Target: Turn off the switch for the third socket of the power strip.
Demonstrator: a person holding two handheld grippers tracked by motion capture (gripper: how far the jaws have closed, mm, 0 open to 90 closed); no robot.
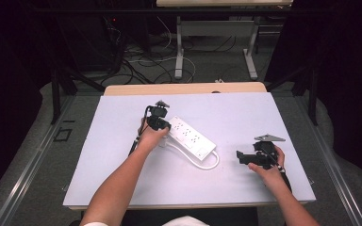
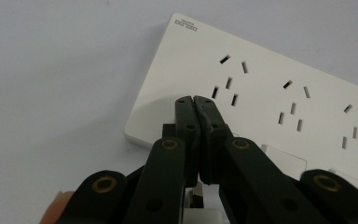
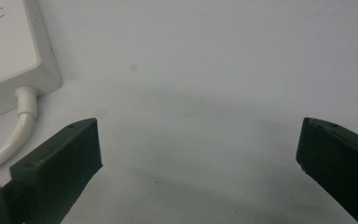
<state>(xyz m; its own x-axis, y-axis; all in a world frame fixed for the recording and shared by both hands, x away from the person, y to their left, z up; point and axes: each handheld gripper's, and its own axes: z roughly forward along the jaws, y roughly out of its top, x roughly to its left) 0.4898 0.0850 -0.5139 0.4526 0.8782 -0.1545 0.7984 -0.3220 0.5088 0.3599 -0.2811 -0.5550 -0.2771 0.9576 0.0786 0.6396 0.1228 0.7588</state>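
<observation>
Power strip (image 1: 191, 136) lies mid-mat, white cable (image 1: 207, 162) looping off near end. Your left gripper (image 2: 195, 100) pressed closed, empty, over strip's end; right gripper (image 3: 198, 149) wide open, empty. Strip rigid, smooth, likely slippery: pinch across long edges, not limp cable.

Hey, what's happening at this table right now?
A person is working at a white table with a hand-held gripper in each hand. The left hand-held gripper, jaws pressed together, sits over one end of a white power strip. The right hand-held gripper rests apart from the strip with its jaws wide open and nothing between them. The strip's cord loops out from its near end.
</observation>
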